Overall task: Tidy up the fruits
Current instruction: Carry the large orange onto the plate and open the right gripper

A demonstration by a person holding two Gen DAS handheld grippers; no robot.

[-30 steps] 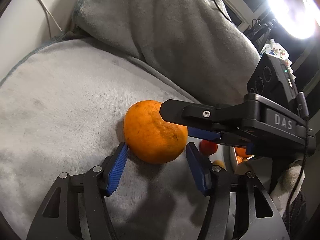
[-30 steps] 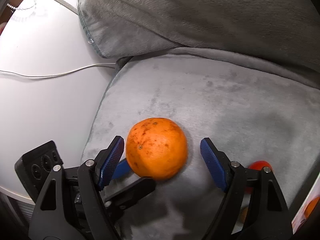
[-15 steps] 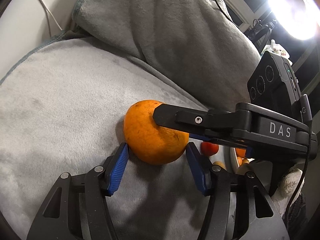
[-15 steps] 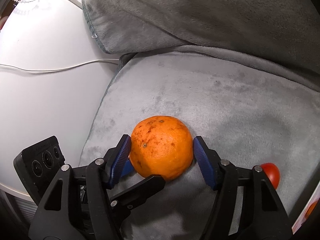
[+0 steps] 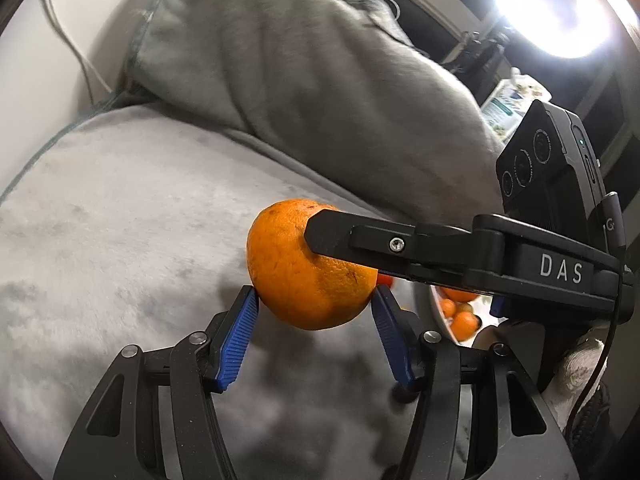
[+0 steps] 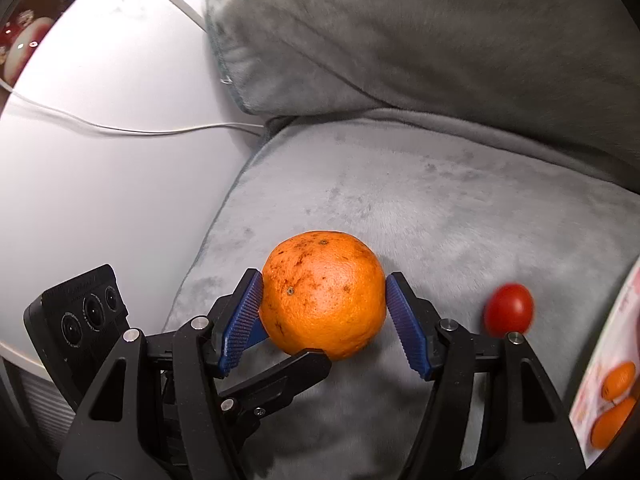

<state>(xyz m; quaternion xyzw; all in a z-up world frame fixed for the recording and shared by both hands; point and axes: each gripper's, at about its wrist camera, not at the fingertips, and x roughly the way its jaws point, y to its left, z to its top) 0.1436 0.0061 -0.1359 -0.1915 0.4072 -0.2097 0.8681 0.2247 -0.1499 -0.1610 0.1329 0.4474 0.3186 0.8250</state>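
Nearest to me, my right gripper [image 6: 323, 312] has its 2 blue pads pressed on opposite sides of the orange [image 6: 323, 294], a firm hold. My left gripper [image 5: 314, 320] also brackets that same orange [image 5: 308, 268] from a crossing angle, its pads touching the lower flanks, so both tongs are closed on 1 fruit. The orange seems to sit just clear of the grey cushion [image 6: 460, 208], with a shadow under it, so I judge the step in hand is carrying it off.

Just beyond to my right lies a small red tomato [image 6: 509, 309] on the cushion. Further right is a bowl [image 5: 438, 312] holding small oranges. Next I should swing toward that bowl, keeping both grips steady, and avoid knocking the tomato.
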